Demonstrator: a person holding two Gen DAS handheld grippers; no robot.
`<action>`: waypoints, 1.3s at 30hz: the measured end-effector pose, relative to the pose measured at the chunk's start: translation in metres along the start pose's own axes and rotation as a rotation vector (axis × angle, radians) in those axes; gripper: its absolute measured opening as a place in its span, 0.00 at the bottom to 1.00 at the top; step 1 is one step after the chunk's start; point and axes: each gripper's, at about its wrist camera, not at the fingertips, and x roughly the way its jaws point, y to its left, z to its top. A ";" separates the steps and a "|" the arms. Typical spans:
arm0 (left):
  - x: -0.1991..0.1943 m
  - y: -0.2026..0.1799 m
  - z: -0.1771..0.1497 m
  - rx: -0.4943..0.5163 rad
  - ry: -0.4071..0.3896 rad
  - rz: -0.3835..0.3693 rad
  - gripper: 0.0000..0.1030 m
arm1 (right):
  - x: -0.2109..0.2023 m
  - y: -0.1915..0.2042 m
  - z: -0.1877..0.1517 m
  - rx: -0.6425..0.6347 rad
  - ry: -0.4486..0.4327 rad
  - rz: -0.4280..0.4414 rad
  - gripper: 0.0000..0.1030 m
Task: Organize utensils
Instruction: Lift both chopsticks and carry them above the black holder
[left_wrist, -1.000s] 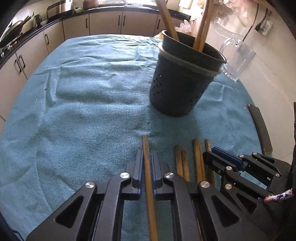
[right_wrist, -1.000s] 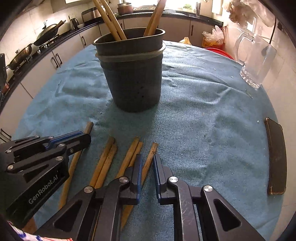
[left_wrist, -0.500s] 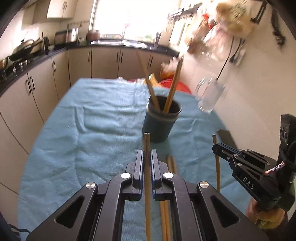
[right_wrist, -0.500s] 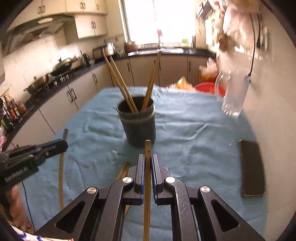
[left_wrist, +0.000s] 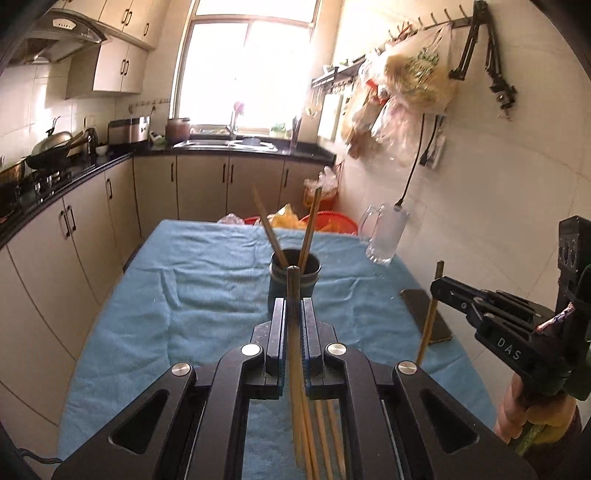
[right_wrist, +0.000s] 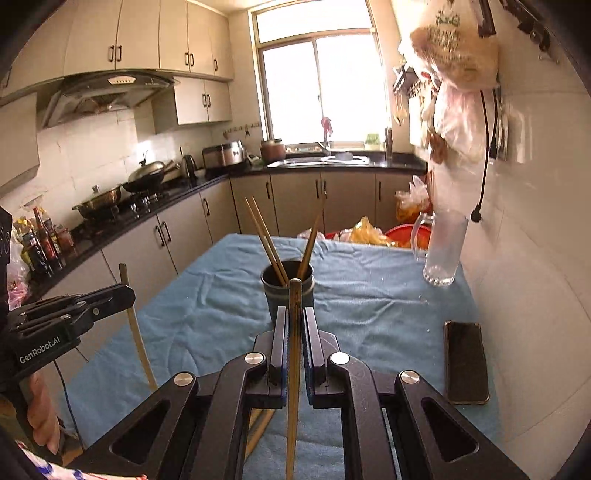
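room: blue cloth (left_wrist: 207, 295) wide and bare on my left, wall close on my right | around: mug (right_wrist: 443, 251), phone (right_wrist: 465, 362) | ahead: holder (right_wrist: 287, 286) with chopsticks | my left gripper (left_wrist: 294, 325) clamps a chopstick (left_wrist: 293, 332), my right gripper (right_wrist: 295, 332) another (right_wrist: 294, 350), both pointing lengthwise toward the holder
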 end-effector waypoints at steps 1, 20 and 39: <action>-0.003 -0.001 0.003 0.000 -0.008 -0.004 0.06 | 0.000 -0.001 0.002 -0.001 -0.005 0.001 0.06; 0.032 0.011 0.135 -0.082 -0.152 0.017 0.06 | 0.039 -0.011 0.129 0.079 -0.183 -0.009 0.06; 0.195 0.025 0.154 -0.141 -0.007 0.059 0.06 | 0.171 -0.024 0.139 0.121 -0.106 -0.021 0.07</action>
